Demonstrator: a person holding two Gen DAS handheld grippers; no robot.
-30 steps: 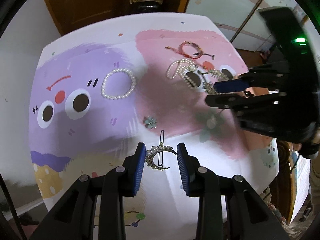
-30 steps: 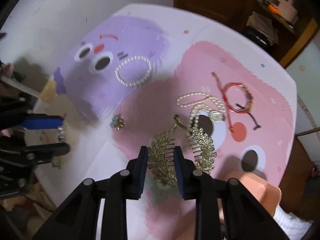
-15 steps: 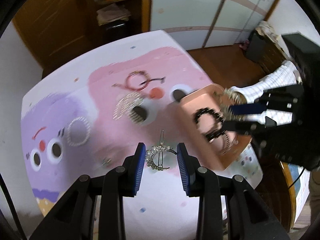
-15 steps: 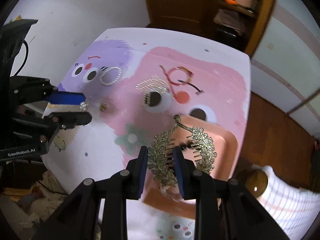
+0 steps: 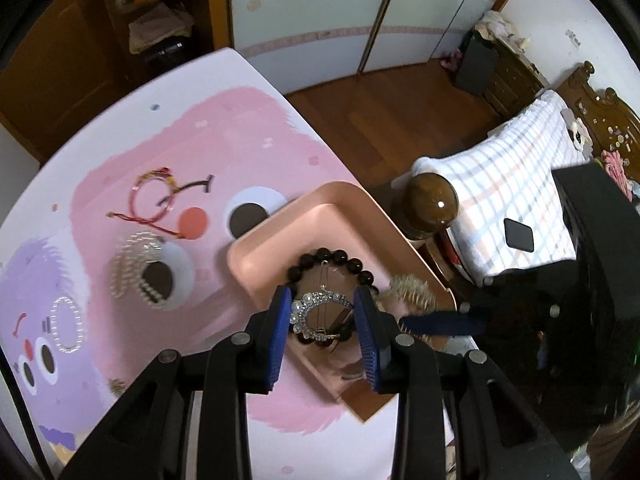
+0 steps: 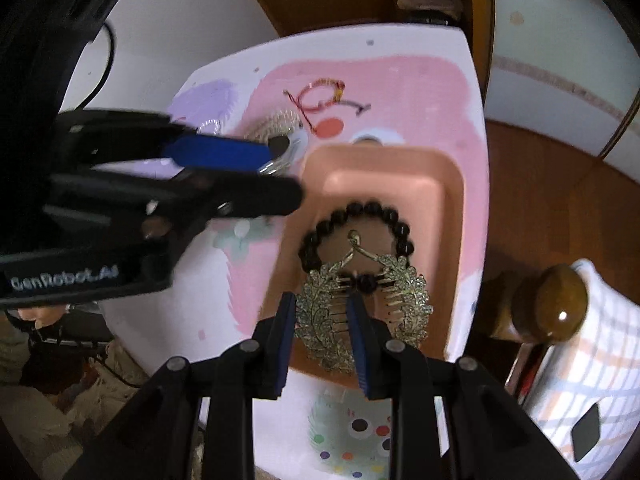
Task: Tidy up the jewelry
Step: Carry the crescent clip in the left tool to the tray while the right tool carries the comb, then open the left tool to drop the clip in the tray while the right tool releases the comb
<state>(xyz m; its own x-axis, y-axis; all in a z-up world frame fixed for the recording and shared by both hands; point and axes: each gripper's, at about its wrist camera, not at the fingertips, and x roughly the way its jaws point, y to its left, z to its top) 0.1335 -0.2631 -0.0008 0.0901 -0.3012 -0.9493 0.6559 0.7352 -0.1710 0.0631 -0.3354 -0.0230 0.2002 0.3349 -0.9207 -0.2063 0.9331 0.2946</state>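
Black left gripper (image 5: 322, 314) and right gripper (image 6: 323, 312), blue pads, silver screws.

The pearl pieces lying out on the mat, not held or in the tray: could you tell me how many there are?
2. A pearl bracelet lies as a ring on the purple patch, and a looped pearl necklace lies on the pink patch beside the printed eye. Others may be hidden behind the grippers.

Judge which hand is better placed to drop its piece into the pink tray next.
Right, slightly. The right gripper holds the leaf hair comb squarely over the pink tray; the left gripper, with the pearl hair clip, sits over the tray's near edge.
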